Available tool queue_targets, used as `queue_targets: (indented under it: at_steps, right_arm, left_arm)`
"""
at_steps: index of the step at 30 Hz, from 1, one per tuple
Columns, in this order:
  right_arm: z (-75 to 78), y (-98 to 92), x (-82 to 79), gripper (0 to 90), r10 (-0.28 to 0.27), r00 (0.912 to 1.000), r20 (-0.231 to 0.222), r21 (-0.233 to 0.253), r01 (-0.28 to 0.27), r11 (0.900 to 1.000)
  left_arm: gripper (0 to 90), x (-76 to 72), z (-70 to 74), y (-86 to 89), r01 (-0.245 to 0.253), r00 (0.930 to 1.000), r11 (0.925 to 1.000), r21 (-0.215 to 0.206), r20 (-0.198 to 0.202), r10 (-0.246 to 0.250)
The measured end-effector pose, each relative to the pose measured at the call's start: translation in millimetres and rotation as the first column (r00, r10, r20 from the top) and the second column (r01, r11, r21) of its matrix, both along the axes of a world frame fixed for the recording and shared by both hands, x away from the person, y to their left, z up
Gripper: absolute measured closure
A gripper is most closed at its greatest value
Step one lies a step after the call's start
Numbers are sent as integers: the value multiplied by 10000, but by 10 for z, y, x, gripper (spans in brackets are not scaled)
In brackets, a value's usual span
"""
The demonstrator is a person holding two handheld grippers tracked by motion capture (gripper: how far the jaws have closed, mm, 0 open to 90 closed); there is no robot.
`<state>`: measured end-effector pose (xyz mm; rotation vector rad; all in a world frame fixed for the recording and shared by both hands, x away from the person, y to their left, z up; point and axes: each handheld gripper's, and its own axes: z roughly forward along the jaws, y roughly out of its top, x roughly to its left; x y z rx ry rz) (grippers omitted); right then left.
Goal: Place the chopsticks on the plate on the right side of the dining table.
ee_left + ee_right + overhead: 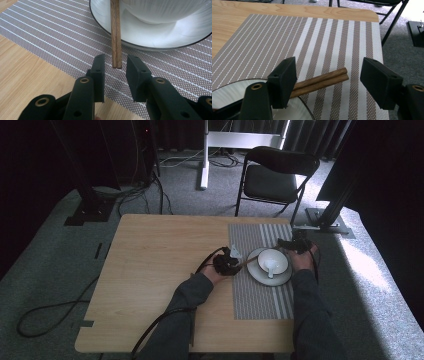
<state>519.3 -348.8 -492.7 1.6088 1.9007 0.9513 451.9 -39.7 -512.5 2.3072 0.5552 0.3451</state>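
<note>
Chopsticks (116, 35), a pair of dark brown wooden sticks lying side by side and touching along their length, rested across the rim of a white plate (155, 37) with a thin dark edge. In the left gripper view their squared ends hung just ahead of the left gripper (115, 68), in line with the gap between its two black jaws, which stood narrowly apart and held nothing; whether the sticks' ends touched the mat I could not tell. In the right gripper view the other ends (322, 80) of the pair jutted off the plate's rim (304, 110) over the mat, passing close by the near jaw of the right gripper (328, 77), whose jaws stood wide apart with nothing between the pads.

A white bowl (273, 261) sat on the plate, with a white spoon (270, 268) in it as seen from the high view. Plate and bowl lay on a grey striped placemat (329, 42), which ran on bare beyond the right gripper to the table's (160, 270) far edge. To the outer side of the left gripper, open wooden tabletop stretched away. Past the right gripper's outer jaw the mat's edge and the table's corner were close, with grey carpet (402, 55) and a folding chair (278, 172) beyond.
</note>
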Motion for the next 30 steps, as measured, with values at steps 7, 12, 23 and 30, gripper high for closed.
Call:
queue_targets:
  at_steps: [7,12,23,30]
  right_arm:
    - [-59,6,73,265,-266,9988,-401,-277,255,9993]
    - [-97,-8,105,266,-430,9977,-516,-298,415,9987]
    - [-115,46,151,262,-411,9972,-625,-540,378,9978]
    - [-128,57,154,264,-331,9968,-729,-731,278,9969]
  left_arm:
    - [654,-22,-10,13,-28,10000,10000,-79,-69,28]
    - [646,-41,-3,36,-55,10000,9999,-121,-26,55]
    - [648,-85,26,53,39,9999,10000,2,105,-39]
    - [724,-91,9,73,-2,9999,9998,184,117,0]
